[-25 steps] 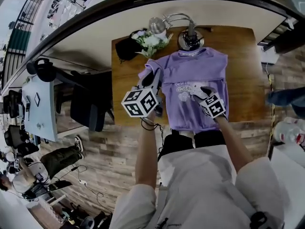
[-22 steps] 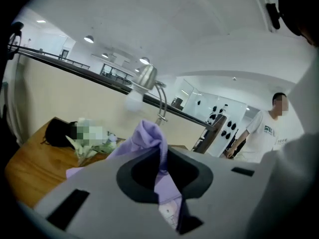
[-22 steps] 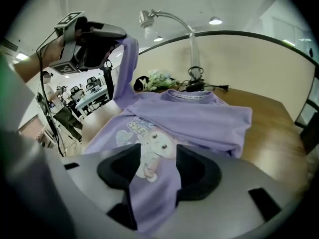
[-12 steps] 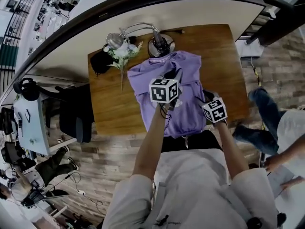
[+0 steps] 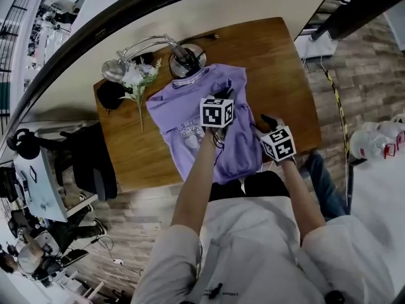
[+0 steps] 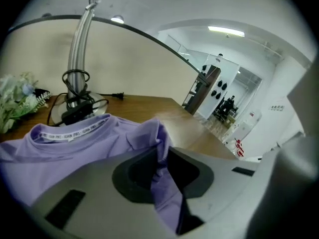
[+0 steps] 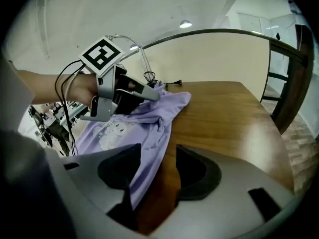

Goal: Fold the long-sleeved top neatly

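**A:** Lower right of the head view: the right hand-held gripper [image 5: 268, 120], jaws wide apart, with the side edge of the purple long-sleeved top [image 5: 183, 116] lying loose between them.

**B:** And the left hand-held gripper [image 5: 219, 95]?

**A:** Clamped on the sleeve cuff [image 6: 160, 138], mid-frame above the chest. The top lies on the desk [image 5: 278, 62] — lamp base [image 5: 187, 59] just beyond its collar.

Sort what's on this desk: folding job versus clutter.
Job:
purple top
left gripper, shut on the top's cuff
right gripper, open at the top's side edge

Lying about:
desk lamp
flowers
dark object beside them
power cable
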Demonstrator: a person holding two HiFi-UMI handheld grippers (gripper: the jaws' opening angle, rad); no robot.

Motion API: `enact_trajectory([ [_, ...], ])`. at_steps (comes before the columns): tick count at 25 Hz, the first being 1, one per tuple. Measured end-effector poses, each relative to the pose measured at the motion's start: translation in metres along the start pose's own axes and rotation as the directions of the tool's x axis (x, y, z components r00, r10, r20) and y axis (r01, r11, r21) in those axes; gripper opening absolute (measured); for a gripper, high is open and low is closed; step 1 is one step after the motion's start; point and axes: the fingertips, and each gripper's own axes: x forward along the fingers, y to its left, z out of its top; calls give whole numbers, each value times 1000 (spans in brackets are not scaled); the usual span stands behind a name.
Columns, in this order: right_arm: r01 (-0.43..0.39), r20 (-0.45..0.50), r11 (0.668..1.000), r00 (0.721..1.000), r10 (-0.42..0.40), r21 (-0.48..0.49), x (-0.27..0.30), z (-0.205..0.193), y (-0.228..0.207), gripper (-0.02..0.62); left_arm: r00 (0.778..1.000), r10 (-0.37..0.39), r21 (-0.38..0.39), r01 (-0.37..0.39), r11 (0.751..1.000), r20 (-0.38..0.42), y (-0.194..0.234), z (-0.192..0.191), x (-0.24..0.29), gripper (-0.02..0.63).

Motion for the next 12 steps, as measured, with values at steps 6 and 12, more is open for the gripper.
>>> enact_trajectory([
  [6, 11, 17, 1000, 1000, -11, 18, -9, 2, -12, 230, 992, -125, -8, 125, 992, -25, -32, -7, 23, 124],
  [12, -2, 78, 1000, 997, 1, 14, -14, 24, -29, 212, 977, -204, 40, 201, 979, 57, -50, -5, 10, 192],
])
